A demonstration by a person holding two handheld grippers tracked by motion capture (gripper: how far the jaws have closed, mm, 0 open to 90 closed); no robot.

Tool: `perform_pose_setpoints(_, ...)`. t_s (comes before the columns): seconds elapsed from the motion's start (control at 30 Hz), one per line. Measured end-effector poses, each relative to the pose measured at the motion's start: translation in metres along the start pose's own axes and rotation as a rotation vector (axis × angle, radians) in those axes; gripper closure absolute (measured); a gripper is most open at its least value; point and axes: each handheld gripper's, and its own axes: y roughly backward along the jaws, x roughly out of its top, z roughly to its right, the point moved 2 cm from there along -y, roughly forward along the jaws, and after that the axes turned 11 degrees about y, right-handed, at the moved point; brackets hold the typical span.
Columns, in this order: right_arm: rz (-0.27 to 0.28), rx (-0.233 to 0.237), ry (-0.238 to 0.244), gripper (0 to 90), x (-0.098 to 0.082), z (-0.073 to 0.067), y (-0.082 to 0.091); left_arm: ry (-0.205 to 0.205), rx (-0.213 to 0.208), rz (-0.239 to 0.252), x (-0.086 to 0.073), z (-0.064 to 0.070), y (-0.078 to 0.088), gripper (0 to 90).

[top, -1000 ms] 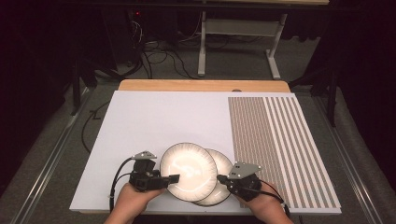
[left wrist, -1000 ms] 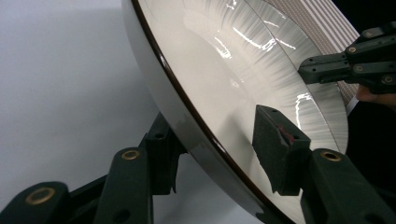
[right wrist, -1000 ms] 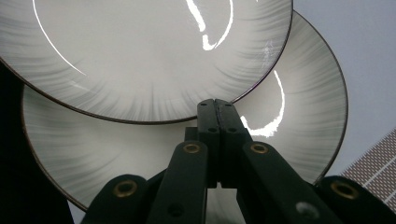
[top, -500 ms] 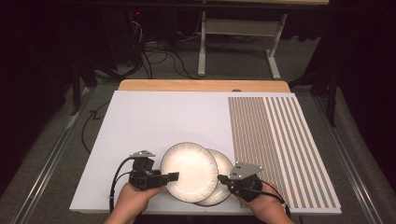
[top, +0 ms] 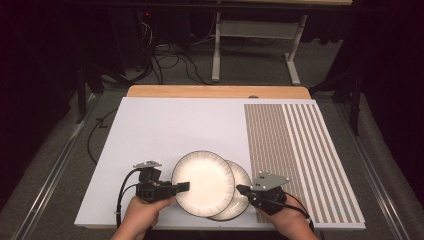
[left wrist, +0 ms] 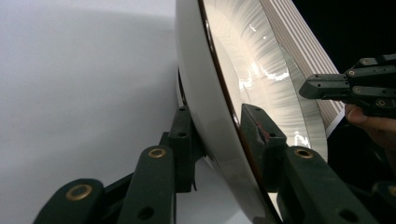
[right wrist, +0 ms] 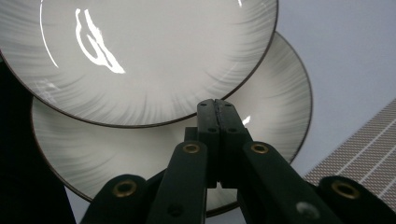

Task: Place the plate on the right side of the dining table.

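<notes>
Table: white board (top: 165,130) with a striped mat (top: 300,160) over its right part; both plates sit near the front edge, between the person's two hands.

Upper plate: (top: 202,182) pale, dark-rimmed, overlapping the left part of the other plate. In the left gripper view it (left wrist: 219,93) stands tilted, its left edge apparently off the board — I judge it is being picked up.

Lower plate: (top: 239,200) flat on the board, its right portion showing from under the upper one, close to the striped mat's edge. In the right gripper view it (right wrist: 261,126) lies beneath the upper plate (right wrist: 140,56).

Left gripper: (top: 182,187) at the upper plate's left rim. Its jaws have just been closing with the rim between them, and in its own view one jaw presses under the rim and one on top — a grip on the plate.

Right gripper: (top: 241,189) jaws pressed together with nothing between, tip over the lower plate's right part (right wrist: 215,109); whether it touches the plate I cannot tell.

Progress: grip on the upper plate looks made; separating it and setting it elsewhere is left, and the lower plate is not yet gripped.
</notes>
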Motion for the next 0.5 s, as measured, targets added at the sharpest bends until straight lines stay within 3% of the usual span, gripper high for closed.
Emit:
perform_pose_setpoints(0.23,0.046,-0.040,-0.041,87.8,-0.002,0.012,0.014,0.005,-0.021,0.036,0.000,0.001,0.003,71.6)
perform_pose_setpoints(0.5,0.094,-0.084,-0.081,79.6,-0.004,0.025,0.031,-0.013,-0.031,0.126,0.003,0.002,0.011,76.4)
